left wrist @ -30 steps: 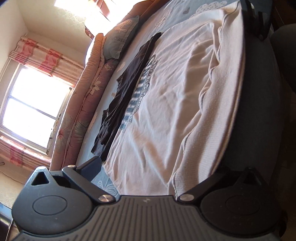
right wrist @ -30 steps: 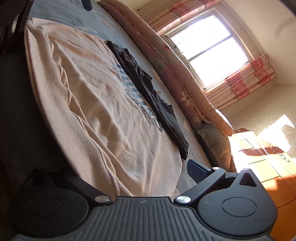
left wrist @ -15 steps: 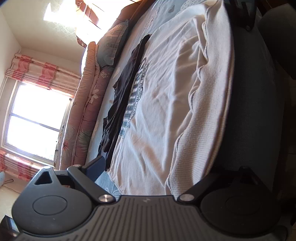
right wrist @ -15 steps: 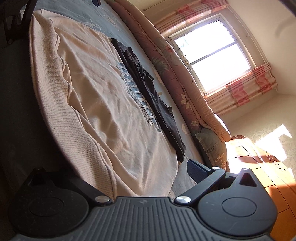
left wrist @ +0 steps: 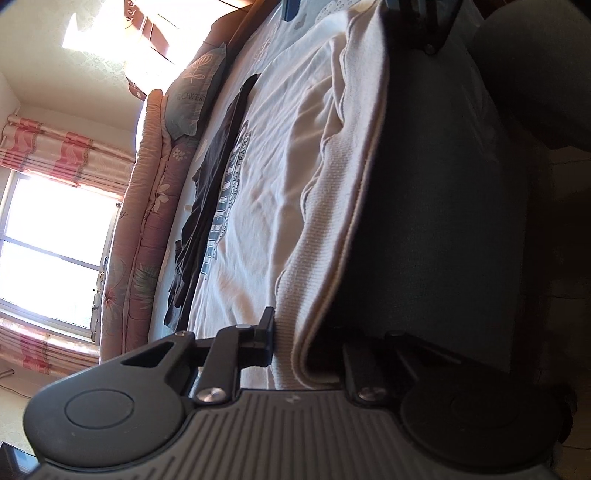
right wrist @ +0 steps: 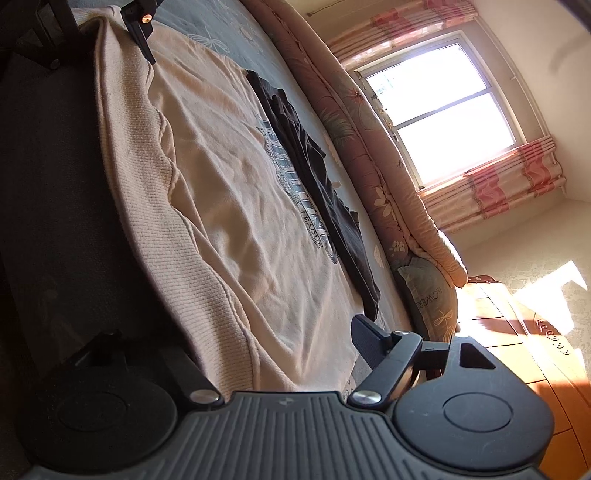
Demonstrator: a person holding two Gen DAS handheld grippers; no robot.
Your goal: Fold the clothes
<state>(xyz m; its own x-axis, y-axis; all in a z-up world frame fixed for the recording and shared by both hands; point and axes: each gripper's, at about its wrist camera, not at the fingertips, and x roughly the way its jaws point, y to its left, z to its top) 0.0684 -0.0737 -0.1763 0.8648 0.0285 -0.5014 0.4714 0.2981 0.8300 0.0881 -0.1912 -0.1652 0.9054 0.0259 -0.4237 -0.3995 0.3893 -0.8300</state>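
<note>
Here my left claw (left wrist: 306,347) is clamped on the ribbed hem at 6 o'clock of the cream sweatshirt (left wrist: 258,192), which lies spread on the bed (right wrist: 221,22). My right claw (right wrist: 273,354) straddles the hem's other corner, apart or pinching, I cannot tell. Beyond, at 11 o'clock, lies a dark garment (left wrist: 207,192). If only one side grips, the fold may skew.

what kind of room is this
Most likely a bedroom in a home. A cream sweatshirt lies spread on a bed beside a pillow and a rolled floral quilt, with a curtained window behind.
</note>
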